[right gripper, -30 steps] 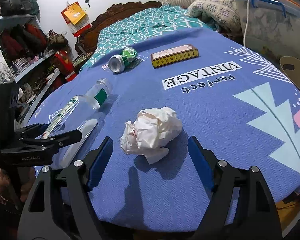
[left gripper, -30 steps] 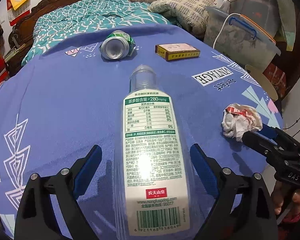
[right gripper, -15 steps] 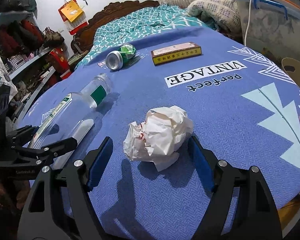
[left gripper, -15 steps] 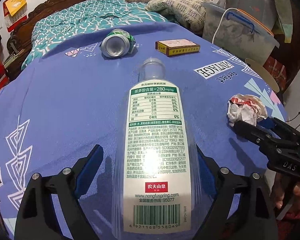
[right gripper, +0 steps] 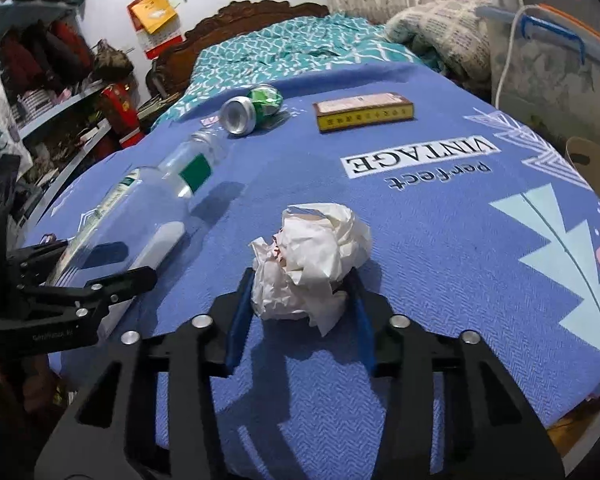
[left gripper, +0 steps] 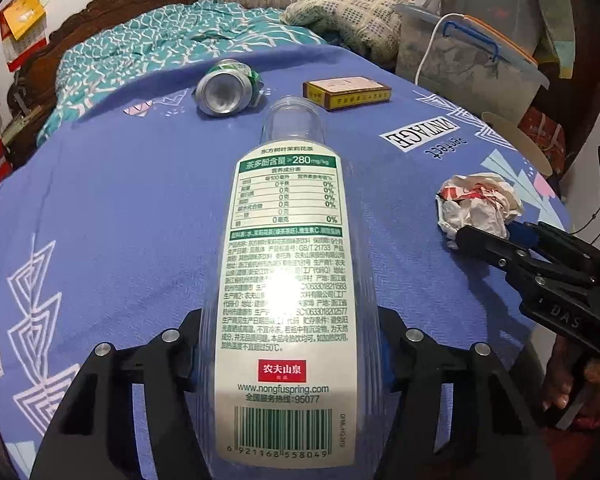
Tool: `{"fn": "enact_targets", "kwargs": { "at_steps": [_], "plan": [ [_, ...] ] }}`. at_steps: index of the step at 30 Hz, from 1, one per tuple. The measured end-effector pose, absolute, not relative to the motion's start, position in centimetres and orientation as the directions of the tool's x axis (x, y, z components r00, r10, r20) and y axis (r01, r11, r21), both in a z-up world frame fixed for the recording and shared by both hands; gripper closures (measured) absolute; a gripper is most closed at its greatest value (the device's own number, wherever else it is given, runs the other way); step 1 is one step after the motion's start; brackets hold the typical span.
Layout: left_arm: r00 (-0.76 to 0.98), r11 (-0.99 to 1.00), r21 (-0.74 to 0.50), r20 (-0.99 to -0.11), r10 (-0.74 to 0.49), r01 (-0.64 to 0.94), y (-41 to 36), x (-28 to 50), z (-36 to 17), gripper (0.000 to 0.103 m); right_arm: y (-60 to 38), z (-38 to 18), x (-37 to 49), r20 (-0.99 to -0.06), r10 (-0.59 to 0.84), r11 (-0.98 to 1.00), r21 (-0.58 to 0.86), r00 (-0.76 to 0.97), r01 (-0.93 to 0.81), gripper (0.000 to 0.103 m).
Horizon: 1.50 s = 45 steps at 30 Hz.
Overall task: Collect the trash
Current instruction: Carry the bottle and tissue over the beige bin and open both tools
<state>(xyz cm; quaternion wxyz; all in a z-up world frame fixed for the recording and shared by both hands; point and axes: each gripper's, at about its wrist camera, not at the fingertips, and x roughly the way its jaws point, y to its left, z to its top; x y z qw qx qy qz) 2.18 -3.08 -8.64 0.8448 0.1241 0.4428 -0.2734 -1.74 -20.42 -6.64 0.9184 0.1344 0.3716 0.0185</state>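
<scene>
My left tool (left gripper: pixel 288 344) was closing around the plastic bottle (left gripper: pixel 288 280) (its base cut off); my right tool (right gripper: pixel 300 300), angled down, was closing on the crumpled paper (right gripper: pixel 312 260).

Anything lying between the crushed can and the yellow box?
No. Between the can and the box only bare blue cloth shows, clearest from the right wrist.

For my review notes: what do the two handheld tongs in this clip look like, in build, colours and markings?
Both tongs, left and right, are matte black, built of angular linkage bars with cut-out slots and silver rivets at the joints. Their fingers carry flat blue pads. The right one shows faint "DAS" lettering on its side; the left one has small pale print that is too blurred to read. No cables show.
</scene>
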Motion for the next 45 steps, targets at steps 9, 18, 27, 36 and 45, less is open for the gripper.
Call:
{"fn": "enact_targets", "kwargs": {
  "at_steps": [9, 18, 27, 36, 45],
  "plan": [
    [0.488, 0.791, -0.031, -0.772, -0.407, 0.611, -4.2, 1.5, -6.8, 0.046, -23.0, -5.1, -3.5, -0.637, 0.076, 0.951, 0.278, 0.767, 0.136, 0.061],
    [0.462, 0.708, -0.003, -0.756, -0.463, 0.706, -8.6, 0.9, -5.7, 0.046, -27.4, -5.2, -6.2, -0.631, -0.005, 0.91, 0.319, 0.776, 0.265, 0.061],
    [0.42, 0.627, 0.032, -0.768, -0.483, 0.778, -13.8, 0.2, -5.9, 0.046, -31.2, -5.7, -8.4, -0.617, -0.054, 0.866, 0.363, 0.785, 0.345, 0.061],
    [0.384, 0.554, 0.063, -0.786, -0.485, 0.83, -19.0, -0.2, -6.3, 0.045, -34.7, -6.5, -9.4, -0.607, -0.09, 0.825, 0.398, 0.79, 0.4, 0.061],
    [0.345, 0.488, 0.069, -0.793, -0.503, 0.87, -24.1, -0.1, -6.5, 0.045, -37.5, -6.8, -10.1, -0.606, -0.123, 0.798, 0.411, 0.786, 0.441, 0.061]
  ]
}}
